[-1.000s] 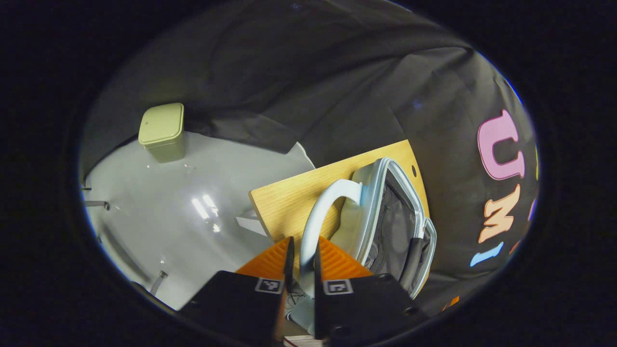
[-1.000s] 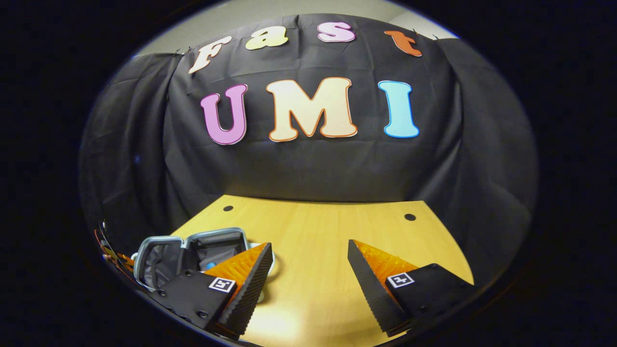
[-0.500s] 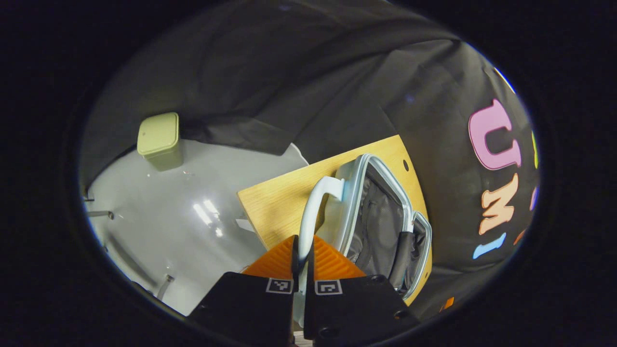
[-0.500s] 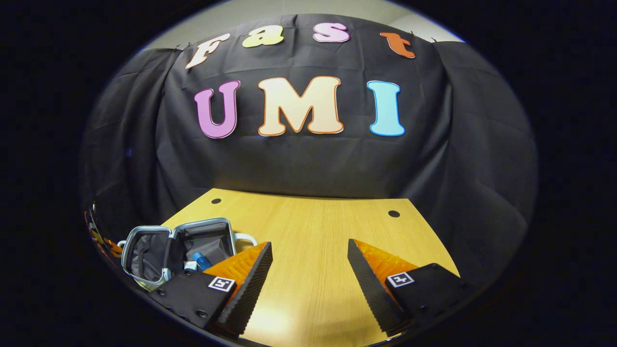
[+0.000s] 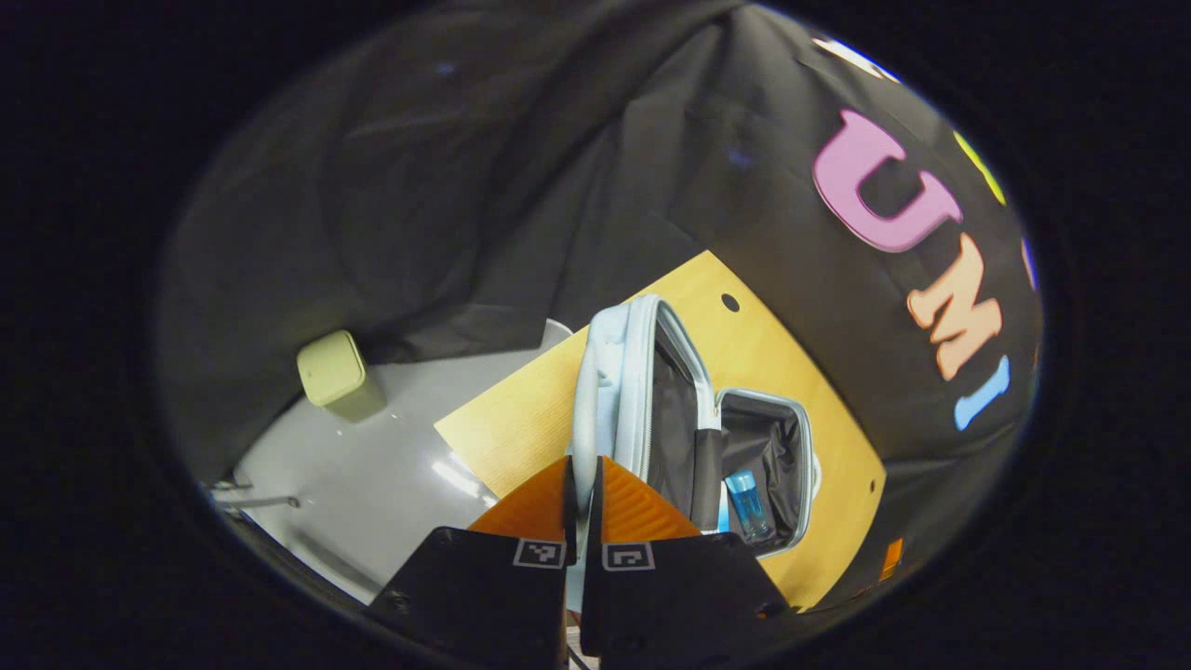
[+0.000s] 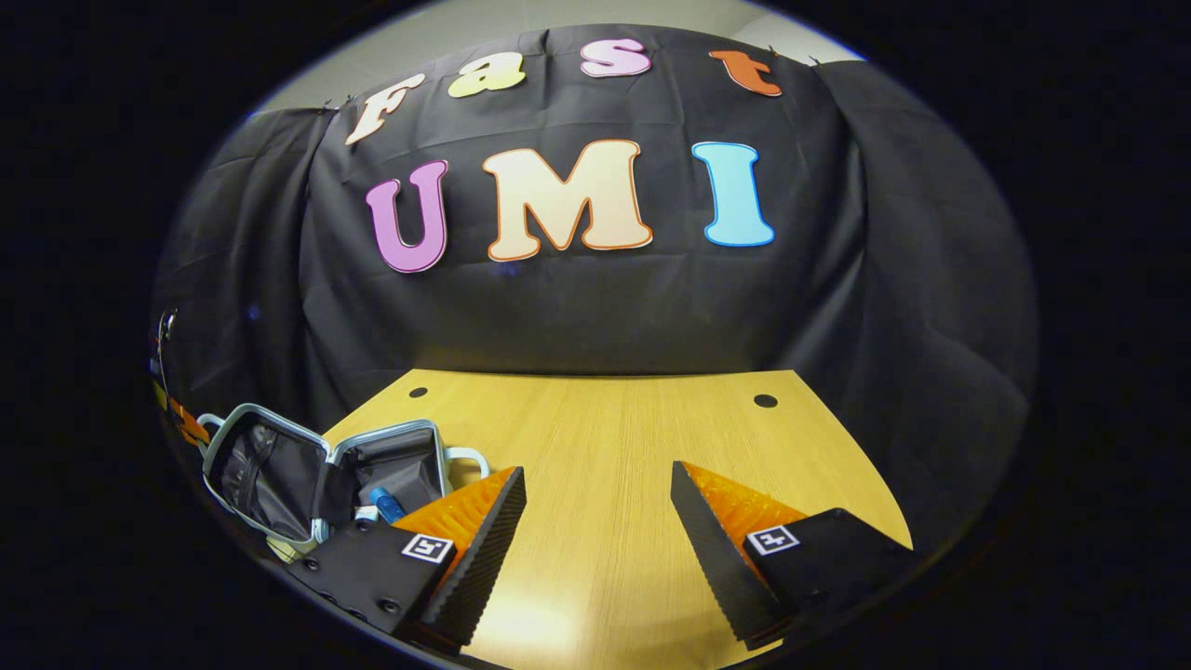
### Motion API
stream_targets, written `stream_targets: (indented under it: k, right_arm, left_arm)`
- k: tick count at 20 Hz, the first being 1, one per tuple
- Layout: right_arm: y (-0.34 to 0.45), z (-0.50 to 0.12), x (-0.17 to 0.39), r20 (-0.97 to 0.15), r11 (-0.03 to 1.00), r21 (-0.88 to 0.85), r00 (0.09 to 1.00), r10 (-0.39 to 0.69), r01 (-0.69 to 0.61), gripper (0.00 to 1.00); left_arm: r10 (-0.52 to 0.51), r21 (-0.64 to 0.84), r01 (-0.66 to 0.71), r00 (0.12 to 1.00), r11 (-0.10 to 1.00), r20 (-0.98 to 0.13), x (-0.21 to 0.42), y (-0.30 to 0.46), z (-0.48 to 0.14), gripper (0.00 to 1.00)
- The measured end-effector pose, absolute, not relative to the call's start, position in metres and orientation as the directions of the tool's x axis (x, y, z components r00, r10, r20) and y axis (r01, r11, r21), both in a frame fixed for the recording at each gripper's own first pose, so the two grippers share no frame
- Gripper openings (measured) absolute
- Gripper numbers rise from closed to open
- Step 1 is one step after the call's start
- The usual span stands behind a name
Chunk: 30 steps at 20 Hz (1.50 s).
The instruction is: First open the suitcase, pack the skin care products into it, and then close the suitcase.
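suitcase (image 5: 693,409) open, lid raised, blue bottle (image 5: 745,501) inside

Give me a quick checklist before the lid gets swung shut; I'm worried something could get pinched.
1. Left gripper jaws clamped on the lid handle: ok.
2. Suitcase lid raised, not yet closed: ok.
3. Blue bottle lying inside the lower half, below the rim: ok.
4. All skin care products packed: cannot tell; the table looks bare around the case.
5. Right gripper open and clear of the case: ok.
6. Zipper edge free of lining: cannot tell.
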State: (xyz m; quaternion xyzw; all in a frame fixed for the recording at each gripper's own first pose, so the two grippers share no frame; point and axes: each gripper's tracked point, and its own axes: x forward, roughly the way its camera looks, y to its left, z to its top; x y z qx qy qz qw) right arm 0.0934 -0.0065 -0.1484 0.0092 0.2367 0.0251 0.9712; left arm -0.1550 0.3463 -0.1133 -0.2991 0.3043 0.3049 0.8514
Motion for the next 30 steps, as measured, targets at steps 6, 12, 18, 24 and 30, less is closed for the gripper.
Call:
stream_targets:
  k: [6, 12, 18, 24, 30]
  right_arm:
    - [-0.05, -0.15, 0.099, -0.438, 0.996, 0.087, 0.898, 0.037, 0.002, 0.98]
    - [-0.093, -0.15, 0.1, -0.425, 0.994, 0.114, 0.904, 0.044, 0.005, 0.98]
    - [-0.13, -0.154, 0.1, -0.411, 0.994, 0.107, 0.91, 0.043, 0.001, 0.98]
    - [-0.155, -0.144, 0.083, -0.398, 0.991, 0.128, 0.917, 0.005, 0.05, 0.98]
    - [-0.164, -0.139, 0.055, -0.395, 0.982, 0.147, 0.917, -0.053, 0.121, 0.98]
  left_arm:
    - [0.368, -0.166, -0.667, 0.581, 0.726, -0.726, -0.12, 0.291, -0.069, 0.01]
    - [0.358, -0.089, -0.59, 0.595, 0.802, -0.72, -0.066, 0.221, -0.03, 0.05]
    - [0.265, -0.108, -0.473, 0.652, 0.874, -0.711, 0.011, 0.148, -0.025, 0.05]
    - [0.128, -0.166, -0.368, 0.655, 0.915, -0.745, 0.077, 0.09, -0.055, 0.05]
    - [0.043, -0.176, -0.302, 0.599, 0.937, -0.799, 0.117, 0.055, -0.1, 0.06]
